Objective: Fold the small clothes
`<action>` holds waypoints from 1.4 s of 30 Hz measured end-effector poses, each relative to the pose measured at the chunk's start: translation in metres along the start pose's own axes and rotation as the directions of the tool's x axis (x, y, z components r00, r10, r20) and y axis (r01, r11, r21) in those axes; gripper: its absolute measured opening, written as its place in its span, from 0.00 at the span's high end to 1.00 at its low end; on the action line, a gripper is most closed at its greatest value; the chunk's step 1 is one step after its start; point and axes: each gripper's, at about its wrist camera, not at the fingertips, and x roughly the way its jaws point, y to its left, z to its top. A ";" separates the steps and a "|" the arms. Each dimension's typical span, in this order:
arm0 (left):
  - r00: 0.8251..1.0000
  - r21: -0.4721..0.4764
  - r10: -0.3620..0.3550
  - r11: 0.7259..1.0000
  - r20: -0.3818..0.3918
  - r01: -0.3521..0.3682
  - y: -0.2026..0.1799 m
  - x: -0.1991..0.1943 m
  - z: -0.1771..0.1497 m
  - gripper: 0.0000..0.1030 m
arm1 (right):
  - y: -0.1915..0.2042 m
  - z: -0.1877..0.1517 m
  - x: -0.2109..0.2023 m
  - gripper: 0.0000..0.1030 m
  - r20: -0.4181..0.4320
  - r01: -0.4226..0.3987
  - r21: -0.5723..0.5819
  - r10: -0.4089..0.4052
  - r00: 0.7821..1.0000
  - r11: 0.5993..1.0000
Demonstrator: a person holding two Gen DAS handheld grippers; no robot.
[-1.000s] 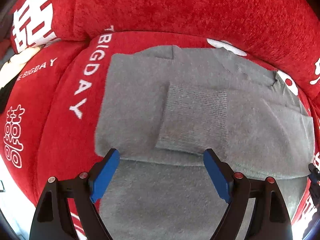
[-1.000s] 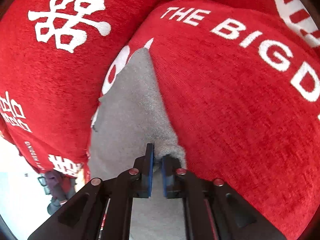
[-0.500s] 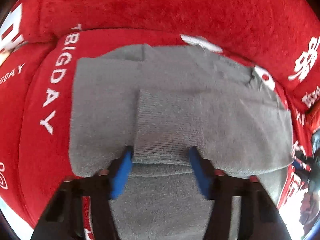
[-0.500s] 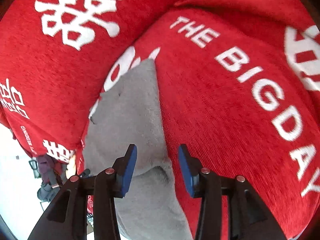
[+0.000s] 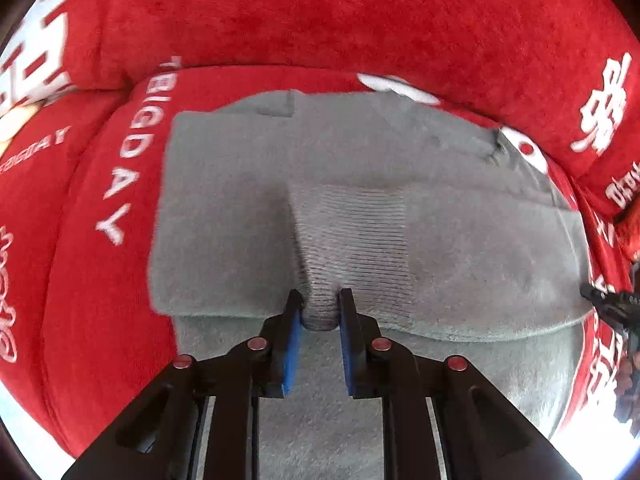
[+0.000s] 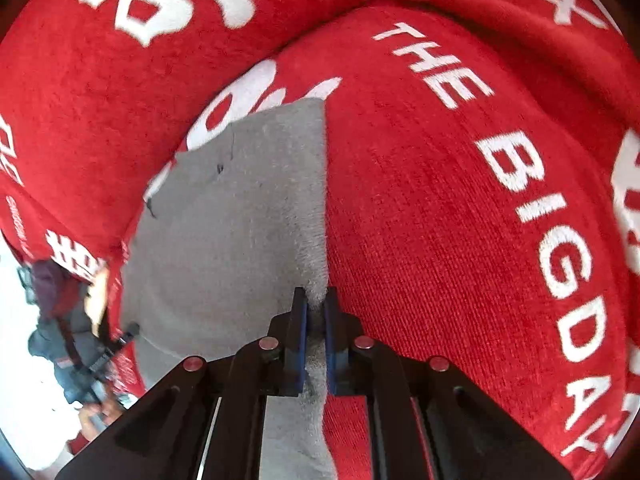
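The soft, limp grey sweater [image 5: 460, 248] is pinched at its cuff by the left gripper [image 5: 319, 322] and at its edge by the right gripper [image 6: 316, 322], both jaws nearly closed on cloth.

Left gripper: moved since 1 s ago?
Yes. The left gripper advanced toward the sofa backrest and shut on the ribbed cuff of the grey sweater.
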 end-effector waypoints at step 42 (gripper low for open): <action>0.972 0.022 0.098 0.995 -0.215 -0.096 -0.035 -0.039 -0.105 0.24 | 0.086 -0.137 -0.011 0.38 -0.166 0.043 -0.080 -0.056 0.985 0.996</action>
